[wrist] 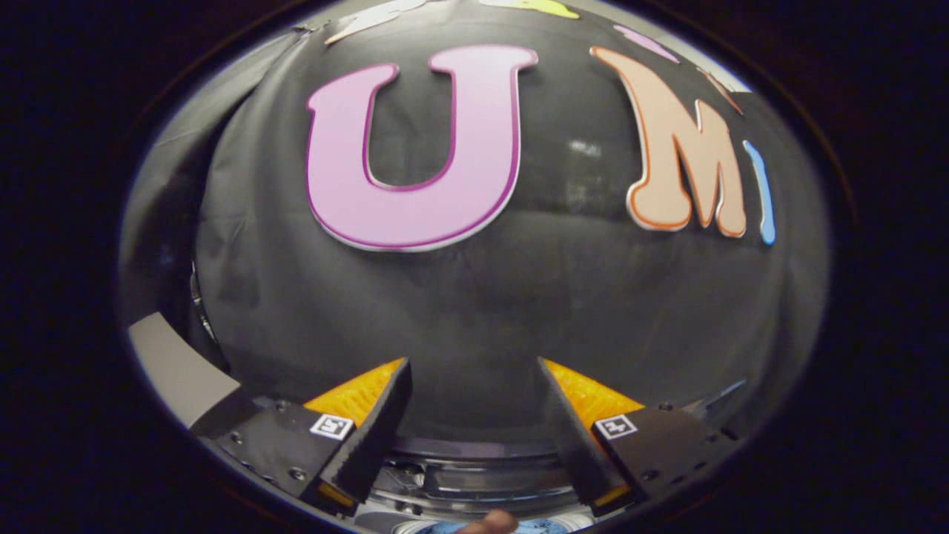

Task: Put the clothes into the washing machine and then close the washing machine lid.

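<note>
Against the booth's black cloth wall (474, 311), which takes up nearly everything ahead, the gripper (474, 386) is held level and aimed straight at the cloth, its two fingers reaching forward and splayed wide apart with nothing between them. Off to the left a pale grey panel (174, 367) leans in at a slant beside the cloth; I cannot say what it belongs to.

Low down, under and between the fingers, sits the washing machine (474, 475): a dark, curved rim with glossy ridges running crosswise, side to side beneath the gripper, so its opening appears to face up toward the tool. Only this strip of it is visible, so whether the lid is up or down I cannot tell.

Nearer still, at the very bottom, a bit of blue cloth (537, 526) peeks out, which may be the clothes, though too little shows to give its lie or long axis. A fingertip (489, 522) of a person pokes in just beside it.
</note>
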Available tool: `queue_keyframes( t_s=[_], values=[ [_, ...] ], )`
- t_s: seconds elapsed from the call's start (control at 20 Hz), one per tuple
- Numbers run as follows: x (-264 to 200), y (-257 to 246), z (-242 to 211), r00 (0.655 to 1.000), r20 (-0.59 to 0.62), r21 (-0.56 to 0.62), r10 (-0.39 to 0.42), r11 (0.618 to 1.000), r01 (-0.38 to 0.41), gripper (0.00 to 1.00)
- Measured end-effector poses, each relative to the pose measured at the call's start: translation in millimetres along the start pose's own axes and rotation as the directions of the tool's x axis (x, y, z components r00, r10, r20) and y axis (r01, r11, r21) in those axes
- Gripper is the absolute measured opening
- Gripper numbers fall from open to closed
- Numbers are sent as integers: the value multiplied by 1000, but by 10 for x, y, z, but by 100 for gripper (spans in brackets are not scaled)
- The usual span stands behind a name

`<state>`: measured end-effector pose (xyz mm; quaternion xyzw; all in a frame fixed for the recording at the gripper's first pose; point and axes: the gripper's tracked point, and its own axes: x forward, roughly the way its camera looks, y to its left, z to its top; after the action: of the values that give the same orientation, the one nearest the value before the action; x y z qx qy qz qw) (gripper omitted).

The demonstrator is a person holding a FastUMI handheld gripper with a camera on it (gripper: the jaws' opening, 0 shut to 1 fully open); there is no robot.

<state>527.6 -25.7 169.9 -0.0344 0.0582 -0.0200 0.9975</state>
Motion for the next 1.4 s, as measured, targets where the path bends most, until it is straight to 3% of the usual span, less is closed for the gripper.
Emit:
queue_keyframes(
  t_s=[1.4],
  values=[
    [-886, -51, -159, 998, 30, -12, -56, 998, 56, 97]
  ],
)
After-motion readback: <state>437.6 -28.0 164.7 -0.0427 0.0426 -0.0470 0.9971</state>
